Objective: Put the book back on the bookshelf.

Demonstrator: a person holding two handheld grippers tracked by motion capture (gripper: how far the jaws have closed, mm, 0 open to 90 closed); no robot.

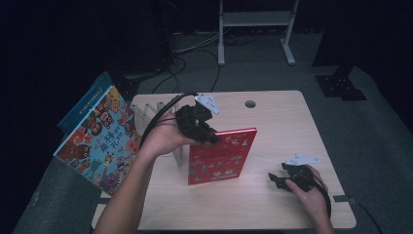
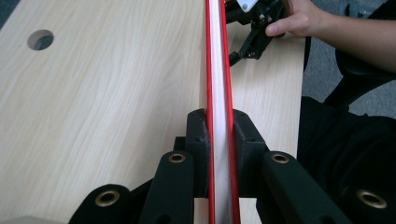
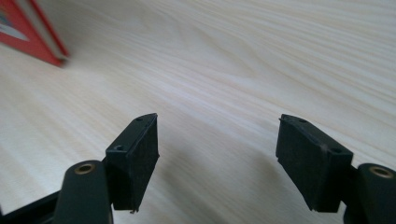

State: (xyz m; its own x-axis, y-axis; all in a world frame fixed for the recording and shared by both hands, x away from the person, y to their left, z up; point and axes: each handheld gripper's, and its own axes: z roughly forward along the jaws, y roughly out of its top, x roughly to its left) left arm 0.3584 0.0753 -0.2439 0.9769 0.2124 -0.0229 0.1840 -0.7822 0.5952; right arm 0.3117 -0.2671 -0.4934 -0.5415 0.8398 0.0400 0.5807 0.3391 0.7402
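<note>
A red picture book [image 1: 221, 156] stands upright on edge on the light wood table [image 1: 272, 117]. My left gripper [image 1: 207, 135] is shut on the book's top edge near its left corner. In the left gripper view both jaws press the red covers, and the book's white page block [image 2: 218, 70] runs away between them. My right gripper [image 1: 273, 179] rests low over the table to the right of the book, open, with nothing between its fingers [image 3: 135, 156]. In the right gripper view the book's lower corner [image 3: 32, 35] shows at the far left.
A white slotted book rack [image 1: 156, 117] stands at the table's left side behind my left hand. A large colourful picture book [image 1: 97, 141] leans off the table's left edge. A round cable hole [image 1: 250, 104] sits near the far edge.
</note>
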